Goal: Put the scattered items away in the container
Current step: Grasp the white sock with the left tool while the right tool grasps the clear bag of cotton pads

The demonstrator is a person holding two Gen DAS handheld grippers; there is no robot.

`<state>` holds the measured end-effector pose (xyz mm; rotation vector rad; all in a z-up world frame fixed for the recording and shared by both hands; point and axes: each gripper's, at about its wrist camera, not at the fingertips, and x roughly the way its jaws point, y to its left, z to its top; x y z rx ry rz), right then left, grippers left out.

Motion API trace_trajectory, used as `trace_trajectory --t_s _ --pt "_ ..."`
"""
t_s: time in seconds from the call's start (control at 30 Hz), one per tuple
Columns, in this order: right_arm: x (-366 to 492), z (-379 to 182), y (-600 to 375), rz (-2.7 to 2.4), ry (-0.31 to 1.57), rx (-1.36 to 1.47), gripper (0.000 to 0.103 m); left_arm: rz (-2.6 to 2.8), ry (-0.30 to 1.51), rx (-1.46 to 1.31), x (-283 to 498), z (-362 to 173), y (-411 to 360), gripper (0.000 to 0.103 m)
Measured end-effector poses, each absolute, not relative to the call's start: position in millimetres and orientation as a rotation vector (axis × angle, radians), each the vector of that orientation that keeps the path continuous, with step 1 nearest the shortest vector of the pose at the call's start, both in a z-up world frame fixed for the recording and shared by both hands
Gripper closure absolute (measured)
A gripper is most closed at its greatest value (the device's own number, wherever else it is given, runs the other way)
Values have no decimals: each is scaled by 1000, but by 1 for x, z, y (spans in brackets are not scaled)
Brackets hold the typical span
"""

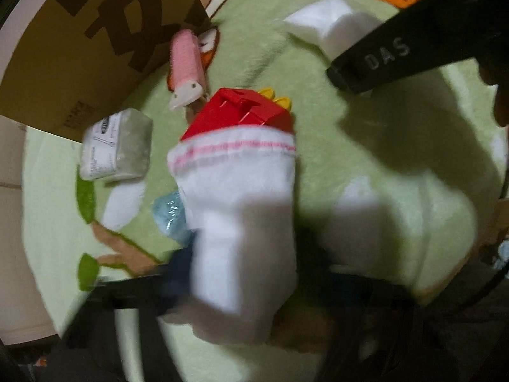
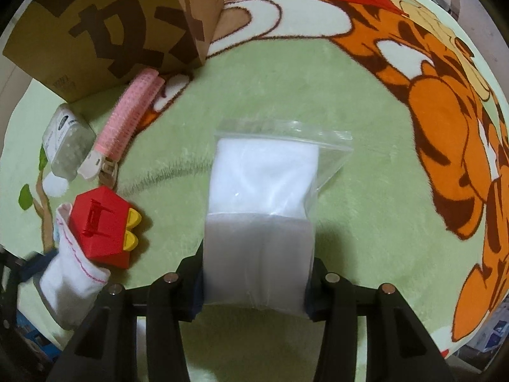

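In the left wrist view my left gripper (image 1: 248, 273) is shut on a white cloth (image 1: 241, 210) with a pink stitched hem. The cloth stands right in front of a red and yellow toy block (image 1: 245, 111). In the right wrist view my right gripper (image 2: 254, 289) is shut on a clear zip bag (image 2: 264, 191) with white padding inside, held over the green blanket. The cardboard box (image 2: 95, 31) stands at the upper left. A pink hair roller clip (image 2: 127, 111) and a small labelled clear pack (image 2: 66, 140) lie beside the box.
A plush blanket (image 2: 350, 127) with a green ground and an orange tiger print covers the floor. A light blue wrapped item (image 1: 168, 216) lies left of the cloth. The right gripper's black body (image 1: 397, 54) crosses the upper right of the left wrist view.
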<state>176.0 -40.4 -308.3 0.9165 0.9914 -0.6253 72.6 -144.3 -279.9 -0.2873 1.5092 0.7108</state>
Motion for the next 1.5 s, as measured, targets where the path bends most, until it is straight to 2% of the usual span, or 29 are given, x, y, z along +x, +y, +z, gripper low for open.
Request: trace_trajectory --t_s 0.07,0.13,0.37,0.6,0.7,0.73,0.77,0.87,0.97,1.0,1.03,1.07,1.1,1.17,1.23,1.33,1.37,1.5 --pt "176 -307 -39 -620 991 912 56 712 1494 -304 69 -276 -143 81" --pt "175 -305 -36 -604 994 897 56 738 1463 -365 61 -268 -139 85" --pt "174 -283 -22 -577 982 850 56 1009 1318 -754 -16 -231 -100 86" --pt "187 -277 -1 -548 1024 784 55 1287 1270 -947 -91 -239 -75 84" --pt "194 -284 6 -551 1065 753 52 1310 1309 -953 -98 -260 -70 63" --pt "198 -287 9 -545 1085 740 51 1307 1336 -944 -97 -266 -69 46" --pt "200 -288 11 -544 1093 734 51 1315 1371 -927 -95 -272 -67 33" --pt "203 -292 16 -552 1103 728 49 1324 1431 -857 -90 -282 -65 21" --pt "208 -299 20 -566 1128 742 43 1308 1440 -870 -95 -290 -64 18" --pt "210 -301 20 -569 1132 752 42 1303 1421 -890 -99 -290 -64 19" --pt "212 -305 20 -572 1136 770 41 1287 1389 -920 -104 -290 -65 26" --pt "212 -307 20 -572 1135 784 41 1265 1360 -952 -107 -289 -65 40" --pt "213 -308 20 -573 1133 797 40 1247 1339 -974 -108 -287 -67 45" --pt "213 -309 21 -571 1135 818 39 1220 1331 -964 -108 -281 -70 69" --pt "214 -307 24 -574 1136 819 39 1213 1306 -995 -109 -275 -72 82" --pt "211 -298 32 -573 1111 802 44 1235 1222 -1104 -121 -262 -75 87" --pt "209 -294 34 -572 1095 805 55 1244 1187 -1156 -127 -257 -77 87" --pt "195 -258 46 -593 1029 778 59 1308 1095 -1287 -141 -234 -83 87"
